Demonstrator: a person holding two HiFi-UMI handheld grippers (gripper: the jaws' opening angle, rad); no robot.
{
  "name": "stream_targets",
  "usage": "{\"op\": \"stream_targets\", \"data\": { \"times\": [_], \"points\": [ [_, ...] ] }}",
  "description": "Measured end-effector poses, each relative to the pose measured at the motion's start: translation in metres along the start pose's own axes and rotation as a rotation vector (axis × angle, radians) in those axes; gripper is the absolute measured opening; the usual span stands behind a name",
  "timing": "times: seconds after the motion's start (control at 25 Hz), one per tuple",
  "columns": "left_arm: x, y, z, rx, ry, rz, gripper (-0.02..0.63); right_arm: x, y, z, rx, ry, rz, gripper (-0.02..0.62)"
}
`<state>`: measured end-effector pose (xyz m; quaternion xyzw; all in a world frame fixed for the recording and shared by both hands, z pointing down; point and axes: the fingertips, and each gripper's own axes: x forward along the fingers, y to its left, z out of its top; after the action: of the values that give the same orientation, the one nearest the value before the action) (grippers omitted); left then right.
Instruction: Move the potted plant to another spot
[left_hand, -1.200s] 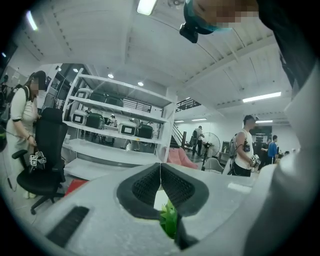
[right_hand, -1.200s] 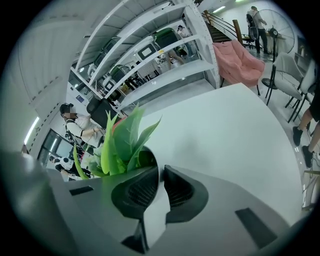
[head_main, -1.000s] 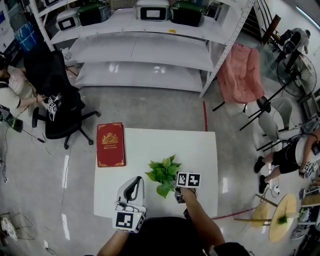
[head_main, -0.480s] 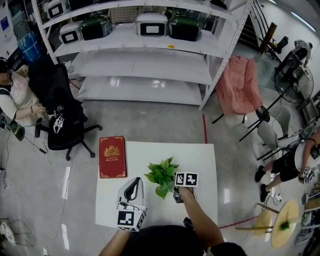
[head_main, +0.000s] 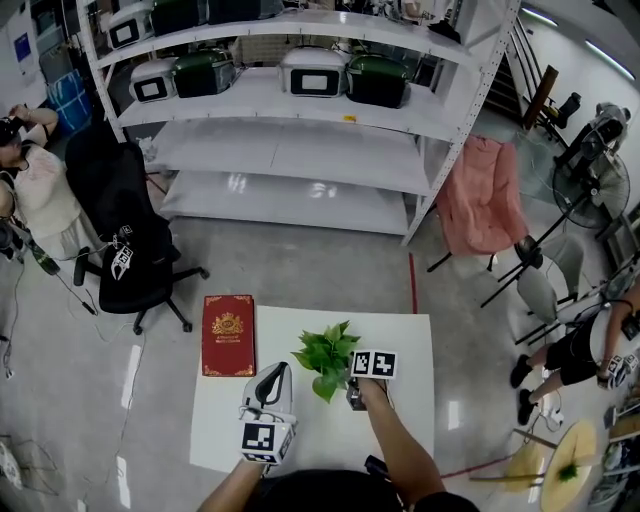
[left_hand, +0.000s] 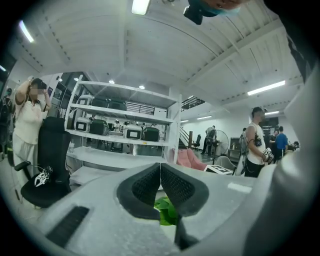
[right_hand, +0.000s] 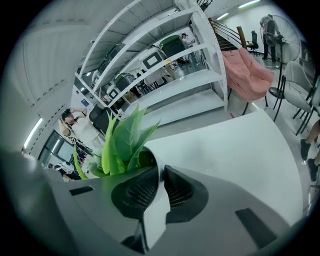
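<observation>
Right gripper: my right gripper (right_hand: 160, 172) is clamped narrow on the pot's white rim (right_hand: 154, 210). One jaw sits inside among the stems and the other outside.
Left gripper: my left gripper (left_hand: 160, 167) has its jaws pressed together with nothing between them. It hangs over the near edge of the white table (head_main: 400, 330), beside the plant but apart from it.
Potted plant: the potted plant (head_main: 325, 355) is at about the middle of the table, well to the right of the red book (head_main: 228, 335). Its leaves spread toward my left gripper.
What changed: a second ago the plant lay level with the book's near end or just below it. Now it is level with the book's near half, so it has gone away from me, toward the far edge. My right gripper went with it. My left gripper has kept its place at the near edge.
Pot on or off the table: I cannot tell. The leaves and my gripper cover the base.
Meaning for the task: I judge the move is under way, with the plant gripped and already shifted from where it was.
Left to do: choose the new spot, set the pot down flat, then let go of the rim.
Risk: I hold it by one thin wall only, so the pot could tilt if I swing it quickly.
</observation>
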<state>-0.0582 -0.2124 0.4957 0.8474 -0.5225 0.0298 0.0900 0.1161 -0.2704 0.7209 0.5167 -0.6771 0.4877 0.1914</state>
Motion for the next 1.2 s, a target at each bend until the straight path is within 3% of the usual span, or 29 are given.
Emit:
{"op": "stream_targets", "data": {
  "times": [0.56, 1.2],
  "points": [
    [0.042, 0.004, -0.018, -0.024, 0.028, -0.035, 0.018, 0.045, -0.013, 0.042, 0.041, 0.006, -0.012, 0.038],
    [0.060, 0.011, -0.035, -0.038, 0.077, -0.032, 0.018, 0.075, -0.028, 0.044, 0.075, 0.037, -0.016, 0.038]
  ]
}}
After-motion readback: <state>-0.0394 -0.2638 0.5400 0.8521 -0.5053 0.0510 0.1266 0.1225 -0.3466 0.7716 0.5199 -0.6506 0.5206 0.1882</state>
